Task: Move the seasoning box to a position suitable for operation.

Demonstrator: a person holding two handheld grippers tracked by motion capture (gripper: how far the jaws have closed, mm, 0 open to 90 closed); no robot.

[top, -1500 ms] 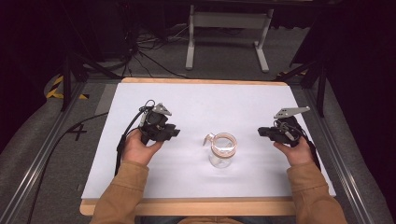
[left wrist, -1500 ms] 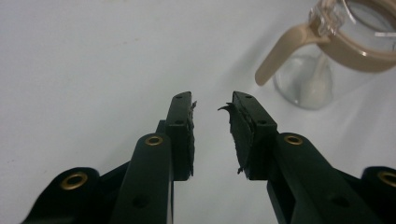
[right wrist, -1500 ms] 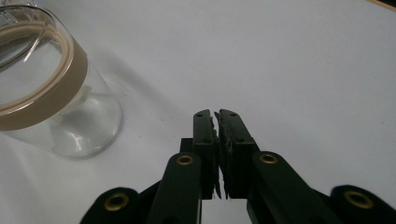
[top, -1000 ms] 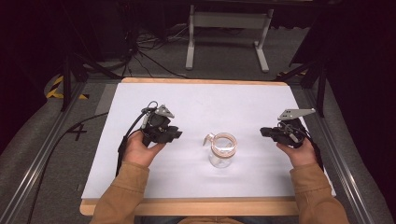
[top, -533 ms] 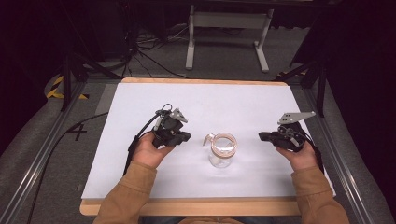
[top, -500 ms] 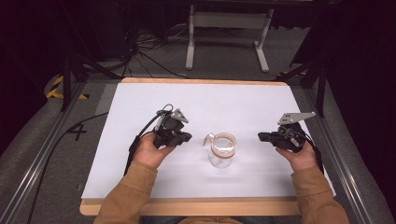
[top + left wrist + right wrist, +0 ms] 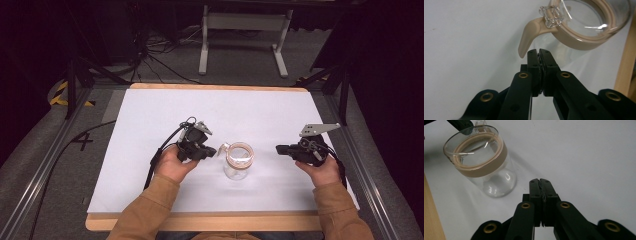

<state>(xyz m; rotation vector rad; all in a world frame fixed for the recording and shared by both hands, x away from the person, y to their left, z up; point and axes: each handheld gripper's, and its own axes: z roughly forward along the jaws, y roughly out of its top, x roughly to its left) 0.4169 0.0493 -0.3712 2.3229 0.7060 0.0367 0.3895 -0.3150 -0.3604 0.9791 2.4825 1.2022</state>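
A clear glass jar with a tan band around its rim stands upright in the middle of the white table. A tan tab hangs from a clear clasp on its rim. My left gripper is shut with nothing in it, its tips just left of the jar, right below the tab. My right gripper is shut too and empty, a short way to the right of the jar, pointing at it.
The white table has a wooden edge at the front. Black cables trail from the left gripper. A metal stand and more cables lie on the floor beyond the table.
My left gripper has moved right across the table until its tips are next to the jar. The right gripper has drifted slightly right and stays shut.
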